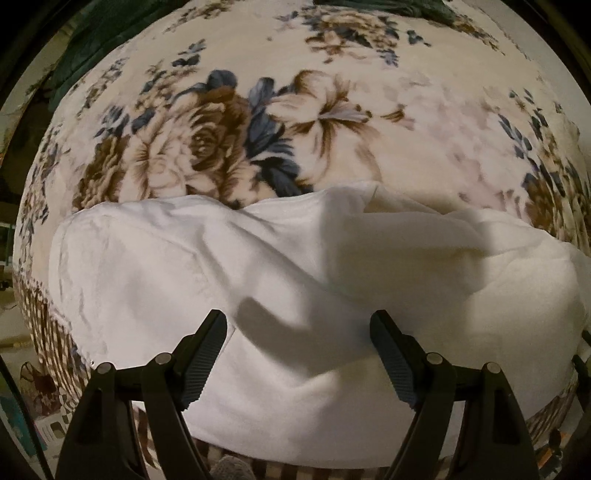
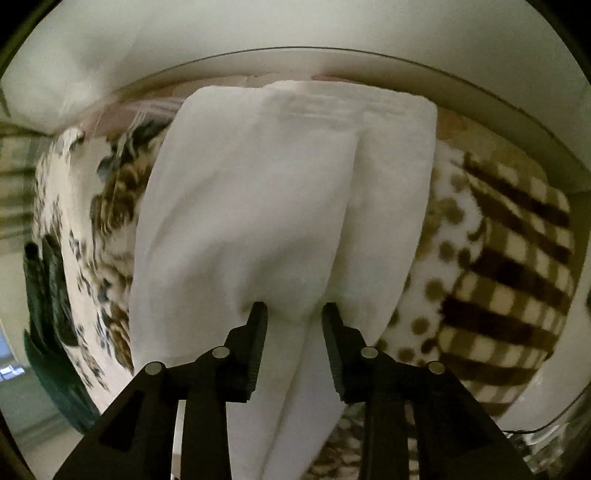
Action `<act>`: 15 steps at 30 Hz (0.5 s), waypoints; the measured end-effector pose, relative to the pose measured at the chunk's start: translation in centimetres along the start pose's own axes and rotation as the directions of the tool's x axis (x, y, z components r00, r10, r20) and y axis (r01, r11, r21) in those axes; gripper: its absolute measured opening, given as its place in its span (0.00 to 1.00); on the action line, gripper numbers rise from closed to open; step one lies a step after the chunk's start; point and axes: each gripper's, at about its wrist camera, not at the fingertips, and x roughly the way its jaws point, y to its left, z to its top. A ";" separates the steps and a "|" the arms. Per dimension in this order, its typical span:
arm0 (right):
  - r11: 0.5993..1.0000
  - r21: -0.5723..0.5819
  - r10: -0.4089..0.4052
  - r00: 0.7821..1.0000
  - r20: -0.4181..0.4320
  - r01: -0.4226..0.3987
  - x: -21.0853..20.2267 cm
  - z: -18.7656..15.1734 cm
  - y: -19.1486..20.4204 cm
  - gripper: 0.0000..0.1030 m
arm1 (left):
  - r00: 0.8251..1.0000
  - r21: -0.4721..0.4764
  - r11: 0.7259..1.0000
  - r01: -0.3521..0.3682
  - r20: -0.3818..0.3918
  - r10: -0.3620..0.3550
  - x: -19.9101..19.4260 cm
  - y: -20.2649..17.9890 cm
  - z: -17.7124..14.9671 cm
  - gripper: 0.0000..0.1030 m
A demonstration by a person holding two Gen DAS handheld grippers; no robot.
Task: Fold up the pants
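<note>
a bed (image 1: 424,122) fills the left view under a cream floral blanket (image 1: 207,147) with a checked brown border (image 2: 517,266). dark green cloth (image 1: 85,62) lies at its far edge. a pale wall (image 2: 295,26) rises behind. warm light from above throws soft shadows.

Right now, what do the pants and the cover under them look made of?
White pants: looks like soft matte knit or cotton; opaque, no sheen, rounded limp folds, bunched between the right gripper fingers. Exact fibre unclear.
Floral blanket: looks like plush fleece; fuzzy nap, soft-edged print, matte.
Left gripper finger pads: dark ribbed, probably rubber or plastic.
</note>
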 end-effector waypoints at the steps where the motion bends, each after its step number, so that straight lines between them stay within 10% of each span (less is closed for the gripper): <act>1: 1.000 0.013 0.025 1.000 0.005 -0.025 0.0 -0.1 -0.6 0.43 | 1.000 -0.006 1.000 -0.004 0.006 0.004 -0.4 -0.2 -0.4 0.77; 5: 0.996 -0.041 0.085 0.995 0.059 -0.083 -0.5 0.0 -0.9 0.39 | 0.999 -0.016 0.999 -0.041 0.026 0.042 -1.5 -0.8 -2.1 0.77; 6: 0.995 -0.073 0.070 0.995 0.078 -0.064 -0.9 -0.1 -0.8 0.11 | 0.998 -0.027 0.998 -0.052 0.029 0.053 -1.8 -1.0 -2.7 0.77; 7: 0.993 -0.107 0.061 0.995 0.084 -0.051 -1.4 -0.4 -0.4 0.08 | 0.998 -0.033 0.998 -0.055 0.029 0.056 -1.9 -0.8 -2.9 0.77; 15: 0.957 -0.284 -0.004 0.985 0.172 0.054 -8.2 -0.9 -1.0 0.07 | 0.996 -0.103 0.991 -0.080 0.032 0.083 -3.1 0.5 -6.1 0.77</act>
